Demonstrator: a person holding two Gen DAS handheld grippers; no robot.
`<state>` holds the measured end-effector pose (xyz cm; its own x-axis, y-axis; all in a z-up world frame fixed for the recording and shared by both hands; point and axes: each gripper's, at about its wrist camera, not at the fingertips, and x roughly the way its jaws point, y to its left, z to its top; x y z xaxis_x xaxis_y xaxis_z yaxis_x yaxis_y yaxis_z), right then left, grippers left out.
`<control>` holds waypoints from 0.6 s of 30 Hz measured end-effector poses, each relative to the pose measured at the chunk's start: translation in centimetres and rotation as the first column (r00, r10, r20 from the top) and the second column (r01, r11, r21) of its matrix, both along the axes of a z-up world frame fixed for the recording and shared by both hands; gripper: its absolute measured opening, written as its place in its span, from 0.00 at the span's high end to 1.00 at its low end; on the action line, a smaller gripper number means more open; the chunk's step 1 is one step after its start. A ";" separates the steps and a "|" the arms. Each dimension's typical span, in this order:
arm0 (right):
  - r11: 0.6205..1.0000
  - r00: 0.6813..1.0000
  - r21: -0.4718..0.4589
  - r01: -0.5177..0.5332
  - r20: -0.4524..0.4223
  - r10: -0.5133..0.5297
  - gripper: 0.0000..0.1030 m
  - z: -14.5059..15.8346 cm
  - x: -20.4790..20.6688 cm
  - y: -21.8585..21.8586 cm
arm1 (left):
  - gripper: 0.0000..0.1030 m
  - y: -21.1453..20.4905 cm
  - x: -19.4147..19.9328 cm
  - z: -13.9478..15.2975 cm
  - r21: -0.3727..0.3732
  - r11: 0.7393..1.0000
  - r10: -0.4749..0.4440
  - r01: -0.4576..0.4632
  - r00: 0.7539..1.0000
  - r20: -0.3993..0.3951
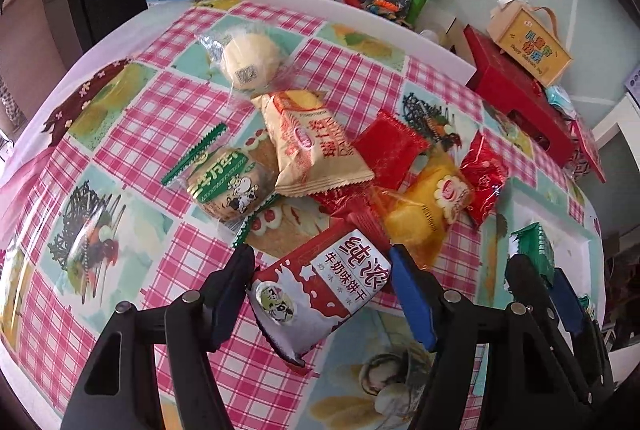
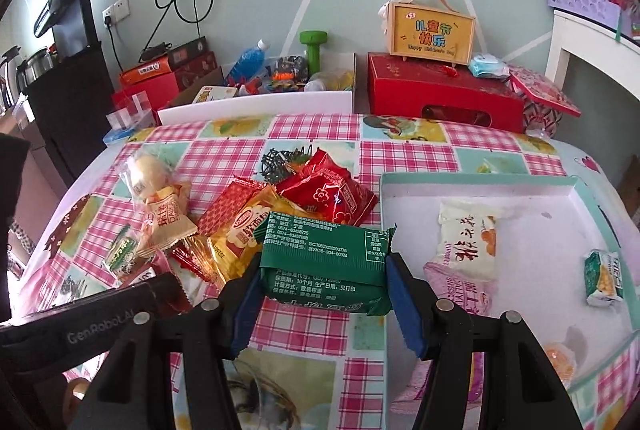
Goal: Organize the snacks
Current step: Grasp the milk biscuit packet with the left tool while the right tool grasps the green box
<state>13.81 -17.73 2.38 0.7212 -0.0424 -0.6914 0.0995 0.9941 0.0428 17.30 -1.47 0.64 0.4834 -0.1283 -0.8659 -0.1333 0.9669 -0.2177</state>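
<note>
My left gripper [image 1: 320,270] is shut on a red-and-white milk biscuit packet [image 1: 320,290] and holds it above the checkered tablecloth. My right gripper [image 2: 320,270] is shut on a green snack packet [image 2: 326,262], just left of the shallow white tray [image 2: 472,186]; it also shows in the left wrist view [image 1: 534,250]. The tray holds a white packet [image 2: 468,242], a pink packet [image 2: 460,288] and a small green-white packet [image 2: 604,278]. A pile of snacks lies on the table: a beige packet [image 1: 316,146], a yellow cake packet [image 1: 424,206], red packets [image 2: 332,196], a round bun [image 1: 248,60], a green cow-print biscuit [image 1: 228,186].
Behind the table stand a white open box of toys [image 2: 260,106], a green dumbbell [image 2: 313,50], a red gift box [image 2: 440,94] with a yellow carry box [image 2: 432,32] on it, and stacked red boxes [image 2: 160,78]. A white shelf [image 2: 592,46] stands at the right.
</note>
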 end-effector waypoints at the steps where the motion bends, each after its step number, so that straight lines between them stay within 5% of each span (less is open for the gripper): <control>1: 1.000 1.000 0.002 0.004 -0.001 -0.004 0.40 0.0 0.0 -0.1 | 0.32 -0.1 -0.1 0.3 0.003 1.000 -0.003 0.003 1.000 0.011; 18: 0.993 0.993 0.037 0.113 0.014 -0.114 0.40 1.1 -0.7 -4.6 | 0.32 -5.2 -0.6 3.0 0.030 0.993 -0.114 0.112 0.986 0.120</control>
<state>13.07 -22.34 3.49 0.7244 -0.0998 -0.6821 0.2108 0.9741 0.0813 16.68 -6.67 3.66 0.5689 -0.1690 -0.8049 0.0032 0.9791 -0.2033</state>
